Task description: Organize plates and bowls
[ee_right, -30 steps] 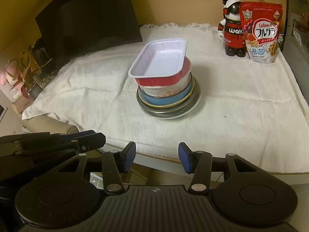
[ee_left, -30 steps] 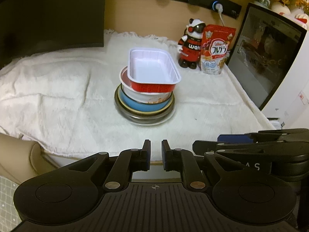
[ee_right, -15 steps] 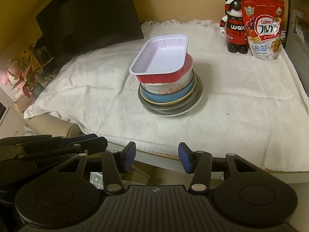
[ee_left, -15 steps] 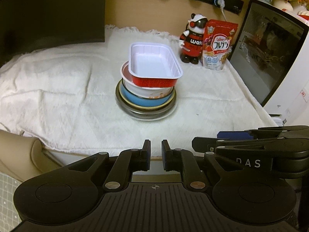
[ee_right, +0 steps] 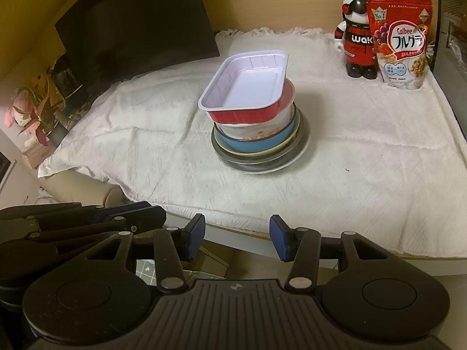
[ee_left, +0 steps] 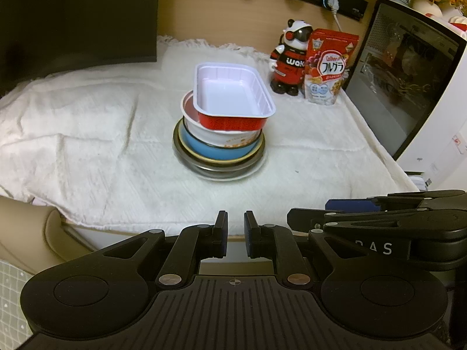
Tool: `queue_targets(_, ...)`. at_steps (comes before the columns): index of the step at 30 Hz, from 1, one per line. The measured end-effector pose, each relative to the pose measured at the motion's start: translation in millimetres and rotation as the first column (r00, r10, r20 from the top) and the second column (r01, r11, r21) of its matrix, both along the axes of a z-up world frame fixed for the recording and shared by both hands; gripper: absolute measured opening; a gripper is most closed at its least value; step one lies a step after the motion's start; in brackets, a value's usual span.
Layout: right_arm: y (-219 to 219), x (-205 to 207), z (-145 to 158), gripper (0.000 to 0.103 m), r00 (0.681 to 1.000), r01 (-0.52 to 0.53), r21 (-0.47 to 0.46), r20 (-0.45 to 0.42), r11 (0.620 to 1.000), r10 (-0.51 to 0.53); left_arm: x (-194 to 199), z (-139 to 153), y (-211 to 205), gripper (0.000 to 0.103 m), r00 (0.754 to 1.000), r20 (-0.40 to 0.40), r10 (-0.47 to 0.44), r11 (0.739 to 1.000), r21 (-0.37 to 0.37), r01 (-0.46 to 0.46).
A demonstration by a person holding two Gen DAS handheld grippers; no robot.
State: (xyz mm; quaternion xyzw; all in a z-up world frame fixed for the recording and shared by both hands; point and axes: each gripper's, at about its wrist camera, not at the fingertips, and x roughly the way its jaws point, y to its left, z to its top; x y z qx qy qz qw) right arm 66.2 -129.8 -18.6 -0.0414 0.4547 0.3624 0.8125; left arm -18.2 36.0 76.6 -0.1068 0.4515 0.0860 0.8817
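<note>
A stack of dishes stands in the middle of the white cloth. On top is a red rectangular tray with a white inside (ee_left: 230,96) (ee_right: 248,87). Under it sit a white bowl (ee_left: 224,137) (ee_right: 256,129), a blue bowl (ee_left: 216,150) (ee_right: 254,144) and a dark metal plate (ee_left: 216,167) (ee_right: 256,163) on a white plate. My left gripper (ee_left: 235,233) is nearly shut and empty, off the table's near edge. My right gripper (ee_right: 236,237) is open and empty, also off the near edge. Each gripper shows at the side of the other's view.
A white cloth (ee_left: 87,134) (ee_right: 364,145) covers the table. A panda figure (ee_left: 290,58) (ee_right: 357,35) and a red cereal bag (ee_left: 328,68) (ee_right: 401,43) stand at the back right. A black monitor (ee_left: 76,17) (ee_right: 134,26) stands at the back left. A dark-fronted appliance (ee_left: 402,81) is at the right.
Both grippers have drawn back slightly and tilted, so the stack sits a little lower in the views. The jaws have kept their widths. The stack has not moved.
</note>
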Motion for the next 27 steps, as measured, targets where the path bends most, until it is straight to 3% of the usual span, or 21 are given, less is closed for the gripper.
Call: queue_targets(27, 1.0, 3.1, -0.9, 0.049, 1.0, -0.006, -0.006, -0.005, 1.0, 0.006, 4.1, -7.2, 7.6, 0.015, 1.0, -0.002, -0.008, 1.0, -0.028, 0.008)
